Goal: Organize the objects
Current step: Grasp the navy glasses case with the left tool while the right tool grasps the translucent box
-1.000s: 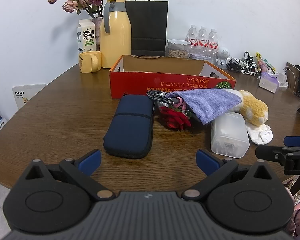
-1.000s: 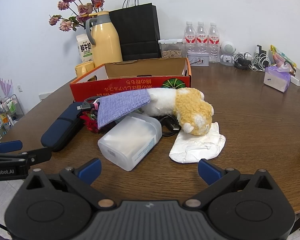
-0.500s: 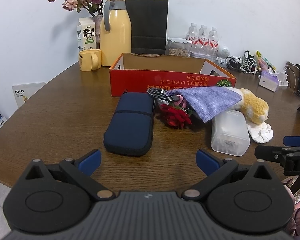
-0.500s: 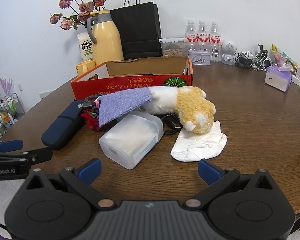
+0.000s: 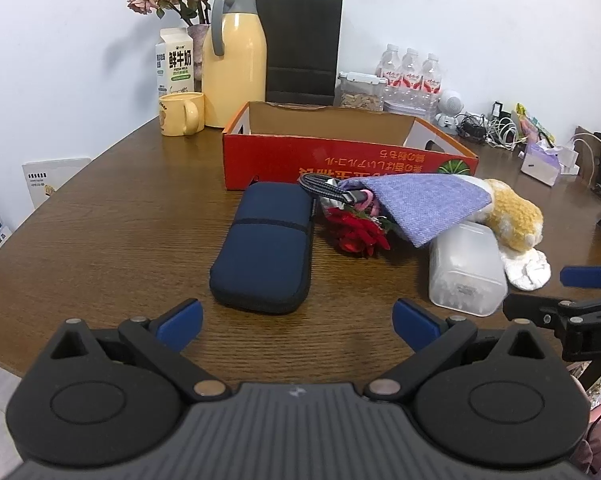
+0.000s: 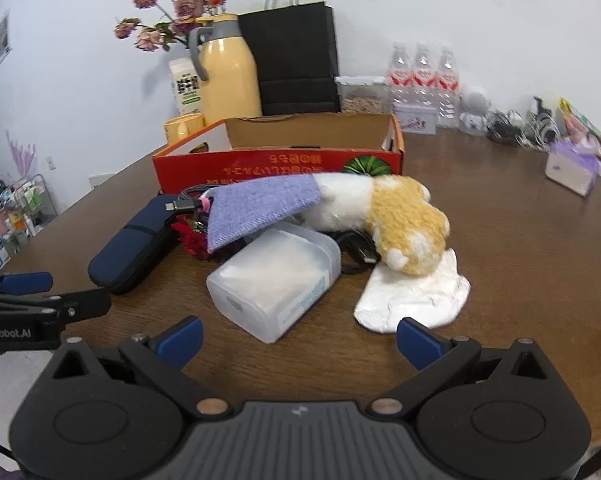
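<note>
The left gripper (image 5: 296,316) hung low over the near edge of the round dark-brown wooden surface (image 5: 100,232), its jaws spread wide and holding nothing. Just ahead of it lay a navy-blue zippered fabric case (image 5: 266,248), flat on the wood with its far end close to the open red cardboard box (image 5: 340,160). The right gripper (image 6: 298,338) was likewise spread wide and empty, pointed at a translucent white plastic container (image 6: 276,280) lying on its side.

To the right of the case sat a jumbled heap: a red artificial flower (image 5: 358,232), a coiled black braided cable (image 5: 324,188), and a lilac woven cloth (image 5: 428,204) draped over both and reaching onto the container. Behind the cloth lay a white-and-tan plush toy (image 6: 392,216), its tan end resting on a crumpled white paper napkin (image 6: 416,296). A second black cable (image 6: 356,252) showed between the toy and the container.

The box stood open behind the heap, and its inside could not be seen from these angles. Beyond it stood a pale-yellow thermos jug (image 5: 234,60), a yellow mug (image 5: 180,114), a milk carton (image 5: 174,62), a black paper bag (image 5: 300,48) and three water bottles (image 5: 410,72) along the wall.
</note>
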### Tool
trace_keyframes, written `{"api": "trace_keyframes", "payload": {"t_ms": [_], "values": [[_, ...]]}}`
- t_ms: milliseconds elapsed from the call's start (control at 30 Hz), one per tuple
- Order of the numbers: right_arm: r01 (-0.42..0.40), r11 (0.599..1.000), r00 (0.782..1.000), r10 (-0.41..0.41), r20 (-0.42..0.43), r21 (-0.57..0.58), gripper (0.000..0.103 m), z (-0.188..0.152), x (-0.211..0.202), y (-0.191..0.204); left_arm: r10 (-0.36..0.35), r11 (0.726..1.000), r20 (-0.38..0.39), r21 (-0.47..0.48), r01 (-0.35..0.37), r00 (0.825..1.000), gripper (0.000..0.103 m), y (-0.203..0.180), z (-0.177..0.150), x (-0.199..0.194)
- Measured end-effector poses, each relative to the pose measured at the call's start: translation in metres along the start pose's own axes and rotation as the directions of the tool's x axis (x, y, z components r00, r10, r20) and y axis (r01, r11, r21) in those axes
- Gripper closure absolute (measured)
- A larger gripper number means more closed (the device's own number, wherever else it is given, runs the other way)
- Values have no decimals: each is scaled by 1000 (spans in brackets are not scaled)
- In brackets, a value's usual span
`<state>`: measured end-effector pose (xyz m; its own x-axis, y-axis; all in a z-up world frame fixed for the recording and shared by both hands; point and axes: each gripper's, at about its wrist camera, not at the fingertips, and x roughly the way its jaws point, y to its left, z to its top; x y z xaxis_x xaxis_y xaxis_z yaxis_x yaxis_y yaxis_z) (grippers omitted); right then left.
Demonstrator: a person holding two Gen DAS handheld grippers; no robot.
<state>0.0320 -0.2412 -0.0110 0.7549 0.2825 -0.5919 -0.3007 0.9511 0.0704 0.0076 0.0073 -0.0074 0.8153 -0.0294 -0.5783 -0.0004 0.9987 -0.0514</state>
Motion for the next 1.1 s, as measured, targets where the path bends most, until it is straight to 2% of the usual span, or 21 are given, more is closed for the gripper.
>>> {"api": "trace_keyframes", "payload": {"t_ms": [233, 467, 667, 767, 833, 1033, 1067, 1100], "values": [[-48, 988, 999, 48, -3, -147, 0, 17, 23, 5, 15, 1000, 18, 2, -16, 1000, 0, 6, 9, 7], [-109, 941, 993, 92, -67, -320, 0, 30, 56, 5, 57, 998, 15, -3, -57, 998, 0, 15, 24, 23], [-180, 912, 983, 156, -93, -368, 0, 44, 70, 3, 84, 996, -21, -1, -84, 996, 0, 23, 36, 49], [-212, 901, 977, 183, -112, -378, 5, 46, 76, 3, 69, 998, -42, 15, -68, 997, 0, 26, 42, 63], [-237, 897, 971, 204, -126, -372, 12, 46, 79, 3, 56, 998, -60, 13, -55, 997, 0, 26, 45, 73], [-242, 908, 970, 213, -119, -343, 13, 45, 81, 4, 18, 999, -104, 31, -15, 994, 0, 21, 53, 99], [-236, 914, 971, 207, -120, -330, 13, 45, 82, 4, 17, 999, -112, 29, -13, 994, 4, 20, 52, 102], [-230, 919, 972, 202, -119, -319, 13, 46, 82, 4, 12, 1000, -122, 23, -9, 992, 13, 19, 52, 105]]}}
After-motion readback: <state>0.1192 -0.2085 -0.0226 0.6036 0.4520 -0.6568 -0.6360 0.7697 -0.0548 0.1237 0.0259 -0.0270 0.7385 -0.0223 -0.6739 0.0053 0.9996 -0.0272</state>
